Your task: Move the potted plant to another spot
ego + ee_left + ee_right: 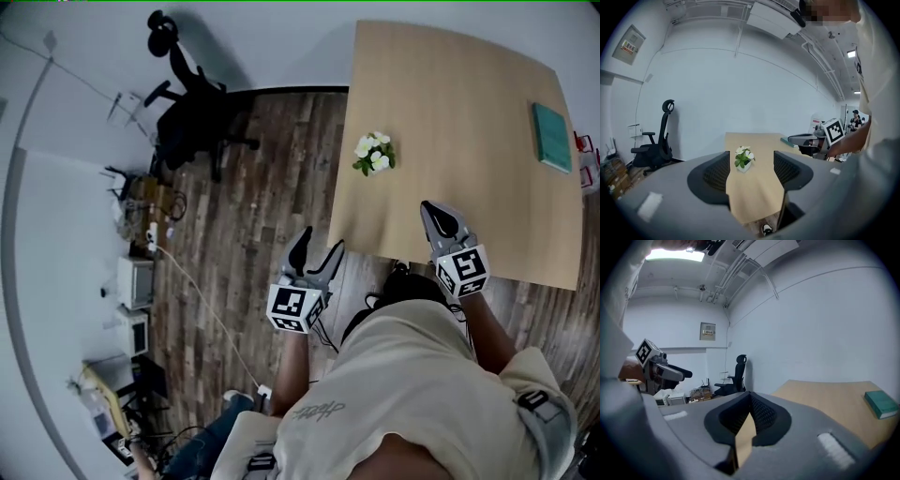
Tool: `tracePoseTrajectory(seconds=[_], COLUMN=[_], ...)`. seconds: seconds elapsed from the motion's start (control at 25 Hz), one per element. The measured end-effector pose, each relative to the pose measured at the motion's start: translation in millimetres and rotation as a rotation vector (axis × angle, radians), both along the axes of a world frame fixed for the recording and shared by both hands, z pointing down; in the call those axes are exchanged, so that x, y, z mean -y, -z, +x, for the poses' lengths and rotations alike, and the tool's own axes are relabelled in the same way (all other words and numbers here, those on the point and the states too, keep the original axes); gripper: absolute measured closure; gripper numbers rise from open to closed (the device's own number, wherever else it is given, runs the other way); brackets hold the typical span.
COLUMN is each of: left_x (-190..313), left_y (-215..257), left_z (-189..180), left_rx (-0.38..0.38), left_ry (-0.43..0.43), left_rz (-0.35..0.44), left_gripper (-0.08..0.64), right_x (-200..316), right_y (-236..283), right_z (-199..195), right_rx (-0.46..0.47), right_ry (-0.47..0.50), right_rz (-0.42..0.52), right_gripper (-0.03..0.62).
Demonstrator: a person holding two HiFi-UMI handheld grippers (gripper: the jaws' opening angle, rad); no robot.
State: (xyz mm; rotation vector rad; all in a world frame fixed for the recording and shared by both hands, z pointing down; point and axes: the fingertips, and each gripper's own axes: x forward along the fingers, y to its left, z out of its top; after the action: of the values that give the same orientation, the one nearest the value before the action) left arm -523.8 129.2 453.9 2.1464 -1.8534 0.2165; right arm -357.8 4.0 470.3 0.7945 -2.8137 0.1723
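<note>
Wood tabletop [469,141] wide beyond potted plant [375,154] near left edge; left tool [321,240] released, right tool [431,208] clenched.

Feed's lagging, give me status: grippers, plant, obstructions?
Left gripper open, empty. Right gripper shut, empty. Potted plant upright on table, untouched. Nothing blocks it; book lies far off.

left gripper [751,161]: grey jaws with black pads apart, nothing gripped | light wooden table [754,192]: ahead, seen through the gap | small white-flowered plant in a white pot [744,159]: upright on the table, near its left edge | black office chair [655,149]: left of the table | right gripper [806,139]: at the table's right
</note>
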Motion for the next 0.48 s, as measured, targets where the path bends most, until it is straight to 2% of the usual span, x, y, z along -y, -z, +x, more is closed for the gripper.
tracePoseTrajectory(seconds=[0.28, 0.48], left_x=[55.1, 90.3], left_y=[-8.8, -17.5], left_z=[5.4, 14.7], left_rx=[0.033, 0.037], left_ry=[-0.039, -0.061], left_rz=[-0.04, -0.061], left_gripper=[0.249, 0.244], right_x=[38.2, 55.3], right_y=[-3.4, -24.4], right_z=[1.5, 24.1], right_rx=[0.026, -0.016], right_ry=[0.002, -0.003], right_rz=[-0.023, -0.057], right_gripper=[0.589, 0.589])
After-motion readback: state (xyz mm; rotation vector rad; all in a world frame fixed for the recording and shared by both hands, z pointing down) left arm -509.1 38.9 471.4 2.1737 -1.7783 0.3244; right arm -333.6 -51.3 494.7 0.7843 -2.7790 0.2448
